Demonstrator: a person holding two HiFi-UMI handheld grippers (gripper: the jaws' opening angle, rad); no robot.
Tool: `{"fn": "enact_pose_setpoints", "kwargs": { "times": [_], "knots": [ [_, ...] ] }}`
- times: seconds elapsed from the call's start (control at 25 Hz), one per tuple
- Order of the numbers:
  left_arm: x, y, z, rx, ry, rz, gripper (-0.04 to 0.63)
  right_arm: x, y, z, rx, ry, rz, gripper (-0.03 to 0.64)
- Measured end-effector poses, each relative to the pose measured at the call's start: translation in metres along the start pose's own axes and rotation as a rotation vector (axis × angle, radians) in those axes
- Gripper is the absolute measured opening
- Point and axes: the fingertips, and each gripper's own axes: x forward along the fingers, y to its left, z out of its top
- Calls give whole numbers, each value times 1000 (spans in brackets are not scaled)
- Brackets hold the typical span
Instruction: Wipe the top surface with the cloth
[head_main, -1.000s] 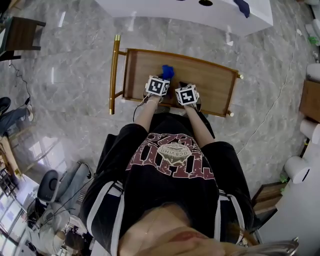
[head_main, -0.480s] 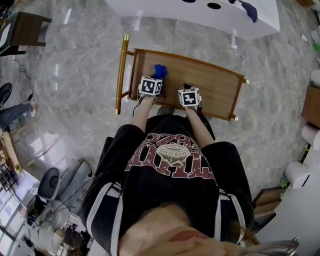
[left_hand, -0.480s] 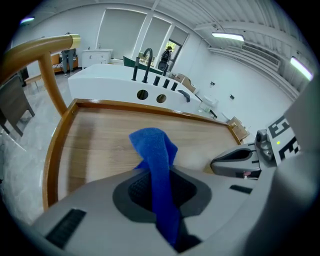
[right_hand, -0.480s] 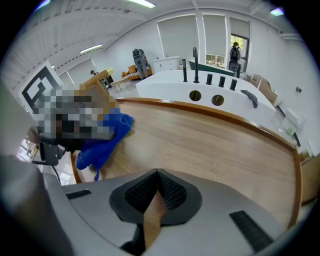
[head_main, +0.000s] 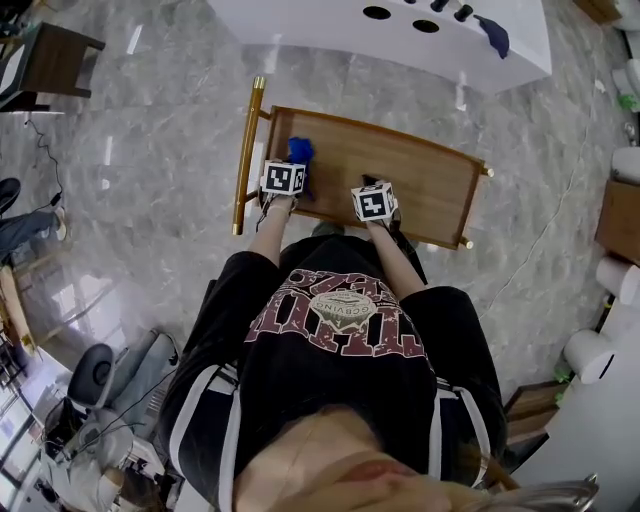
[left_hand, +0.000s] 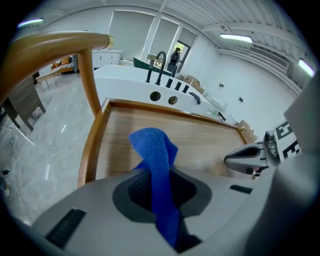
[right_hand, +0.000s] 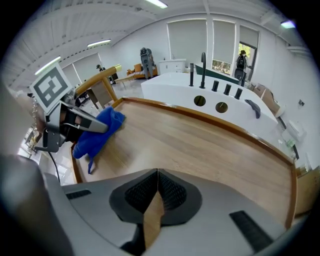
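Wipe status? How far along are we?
Done: the blue cloth is clamped in the left gripper. In hand: cloth is at the left end of the wooden top. Left: cannot tell what's wiped; no marks show. The right gripper is shut, empty.

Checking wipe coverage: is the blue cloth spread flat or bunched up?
Bunched. The cloth stands as a narrow crumpled strip, pinched between the jaws of the left gripper.

Blue cloth (head_main: 298, 151), brown wood-grain top surface (head_main: 420, 180), grey veined floor (head_main: 150, 140), white counter (head_main: 330, 25)
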Motion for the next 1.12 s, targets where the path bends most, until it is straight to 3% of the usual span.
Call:
{"fn": "enact_pose_setpoints", "kwargs": {
  "times": [0.36, 1.12],
  "knots": [
    [-12, 27, -8, -5, 15, 58, 97, 4, 29, 9, -36, -44, 109, 18],
    [-22, 37, -15, -27, 16, 137, 97, -8, 32, 1, -65, -18, 119, 17]
  ]
}}
